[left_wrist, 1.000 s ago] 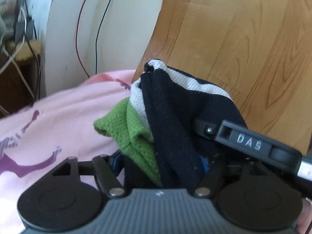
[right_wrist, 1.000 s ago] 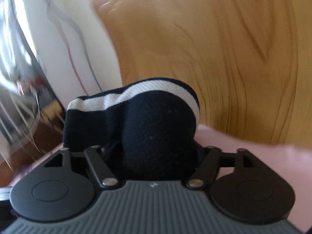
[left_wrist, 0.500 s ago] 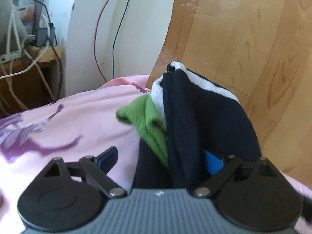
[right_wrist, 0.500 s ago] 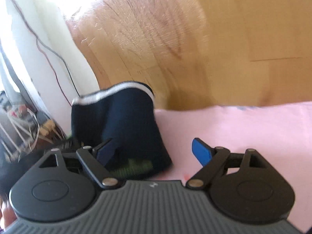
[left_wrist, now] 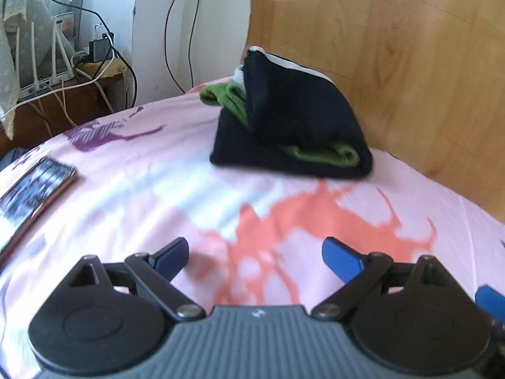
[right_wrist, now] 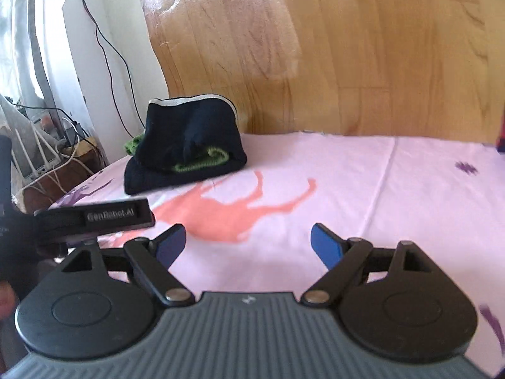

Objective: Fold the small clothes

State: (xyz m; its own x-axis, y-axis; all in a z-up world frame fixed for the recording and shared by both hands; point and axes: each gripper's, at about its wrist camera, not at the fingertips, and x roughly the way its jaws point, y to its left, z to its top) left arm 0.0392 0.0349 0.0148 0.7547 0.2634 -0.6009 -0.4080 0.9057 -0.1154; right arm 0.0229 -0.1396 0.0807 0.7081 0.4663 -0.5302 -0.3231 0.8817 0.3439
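Note:
A folded dark navy garment [left_wrist: 293, 126] with white trim and green lining lies on the pink bedsheet [left_wrist: 157, 189] near the wooden headboard [left_wrist: 394, 57]. It also shows in the right wrist view [right_wrist: 186, 148], at the far left of the bed. My left gripper [left_wrist: 255, 252] is open and empty, well back from the garment. My right gripper [right_wrist: 247, 241] is open and empty, also apart from it. The left gripper's body [right_wrist: 94, 218] shows at the left of the right wrist view.
A phone [left_wrist: 34, 189] lies on the sheet at the left. A side table with cables and a router [left_wrist: 63, 72] stands beyond the bed's left edge. The sheet [right_wrist: 363, 189] carries orange and purple prints.
Both grippers have let go of the garment, opened and pulled back from it. The garment now rests folded on the sheet by the headboard.

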